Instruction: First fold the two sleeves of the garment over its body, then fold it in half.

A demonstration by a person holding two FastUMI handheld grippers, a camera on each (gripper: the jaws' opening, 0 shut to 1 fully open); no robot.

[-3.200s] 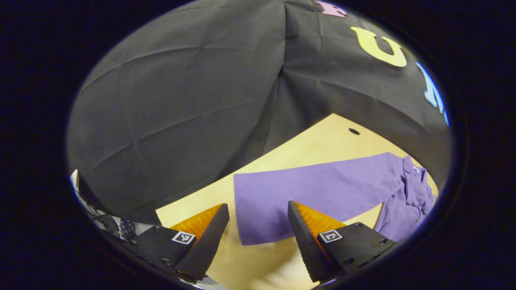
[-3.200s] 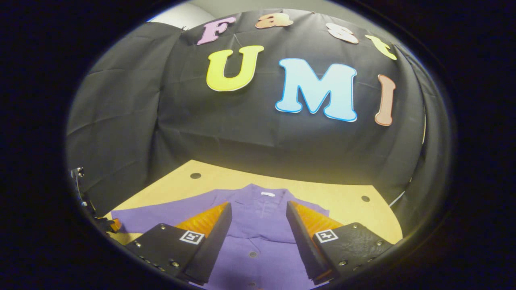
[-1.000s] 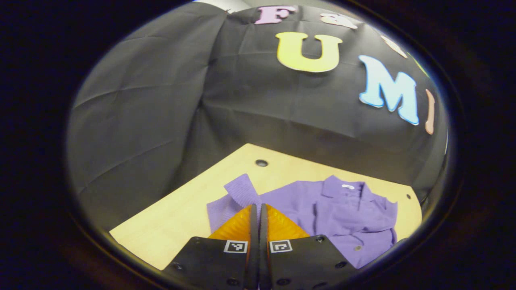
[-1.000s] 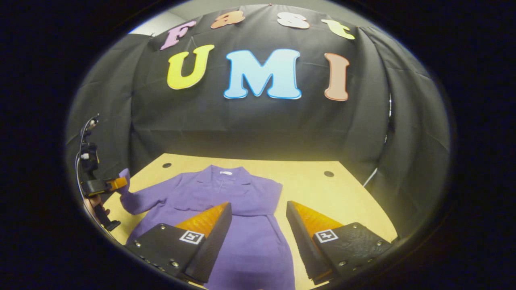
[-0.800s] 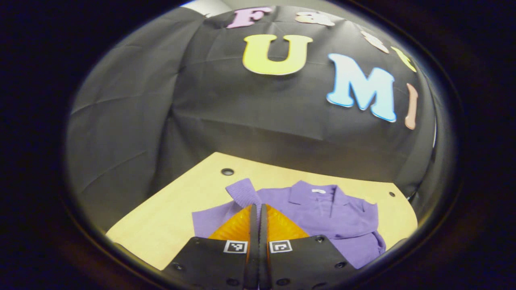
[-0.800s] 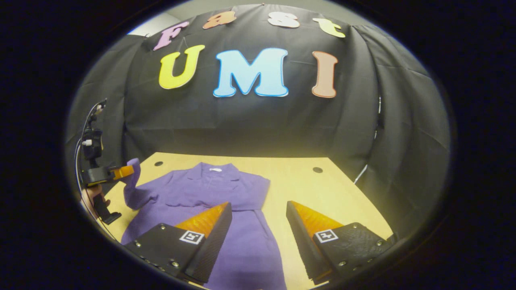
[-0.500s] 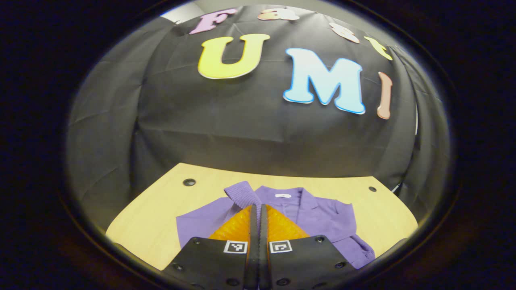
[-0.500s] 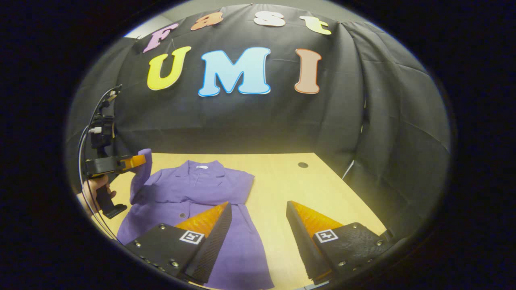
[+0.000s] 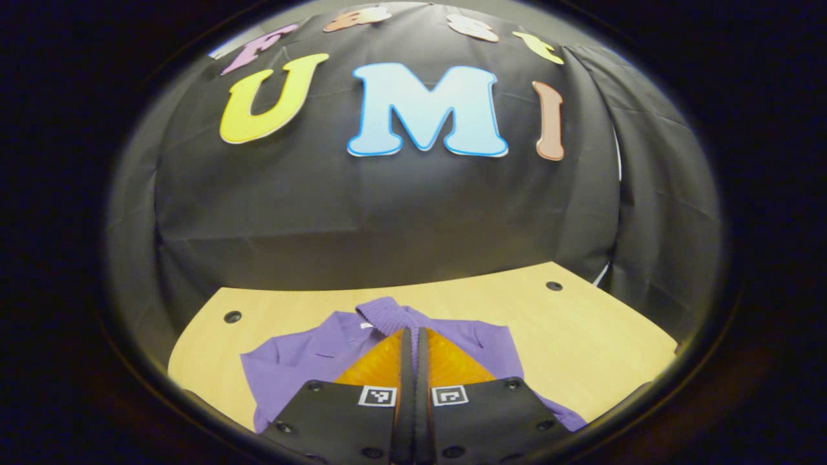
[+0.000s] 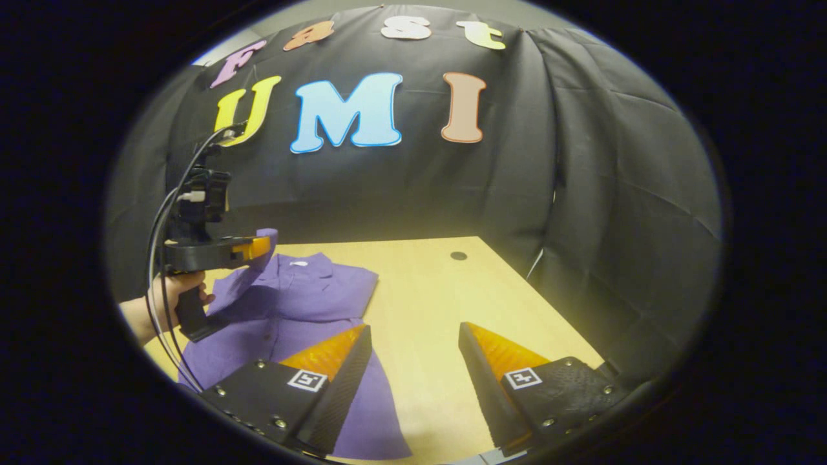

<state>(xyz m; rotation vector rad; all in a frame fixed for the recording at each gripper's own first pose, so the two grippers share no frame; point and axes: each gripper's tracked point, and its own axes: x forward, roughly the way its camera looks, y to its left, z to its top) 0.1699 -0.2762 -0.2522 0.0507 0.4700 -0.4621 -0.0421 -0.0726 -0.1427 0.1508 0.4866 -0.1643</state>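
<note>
The pale wooden table holds the purple button-up shirt near its far left corner. My left tongs are pinched tight on the ribbed purple sleeve cuff, lifted over the shirt. I should lay it flat across the chest. My right tongs are wide apart, holding nothing.

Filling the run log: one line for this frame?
phase: sleeve fold | left gripper: shut on sleeve cuff, lifted over shirt | right gripper: open, idle
</note>
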